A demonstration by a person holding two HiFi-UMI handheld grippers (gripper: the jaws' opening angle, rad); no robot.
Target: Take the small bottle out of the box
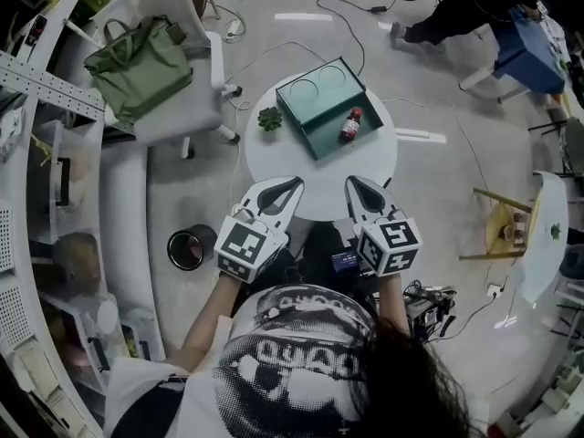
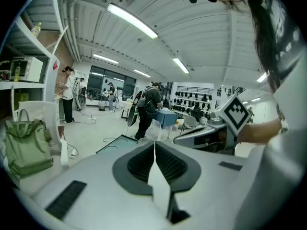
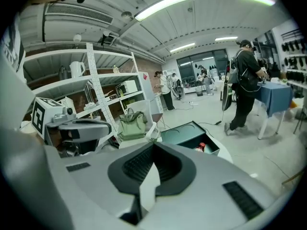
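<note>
A dark green open box [image 1: 315,99] stands on a round white table [image 1: 365,167]; the box [image 3: 189,133] also shows ahead in the right gripper view. A small bottle [image 1: 351,124] with a red cap lies inside it near the right wall, and the bottle [image 3: 200,147] peeks over the rim in the right gripper view. My left gripper [image 1: 294,182] hovers at the table's near edge, shut and empty. Beside it my right gripper [image 1: 350,182] is also shut with nothing in it. Both are well short of the box. The left gripper [image 2: 154,143] shows its jaws pressed together.
A small green plant [image 1: 270,118] sits on the table left of the box. A white chair with a green bag [image 1: 139,64] stands to the left, a dark bin [image 1: 189,247] on the floor, shelving along the left. A person stands at a blue table [image 3: 276,92].
</note>
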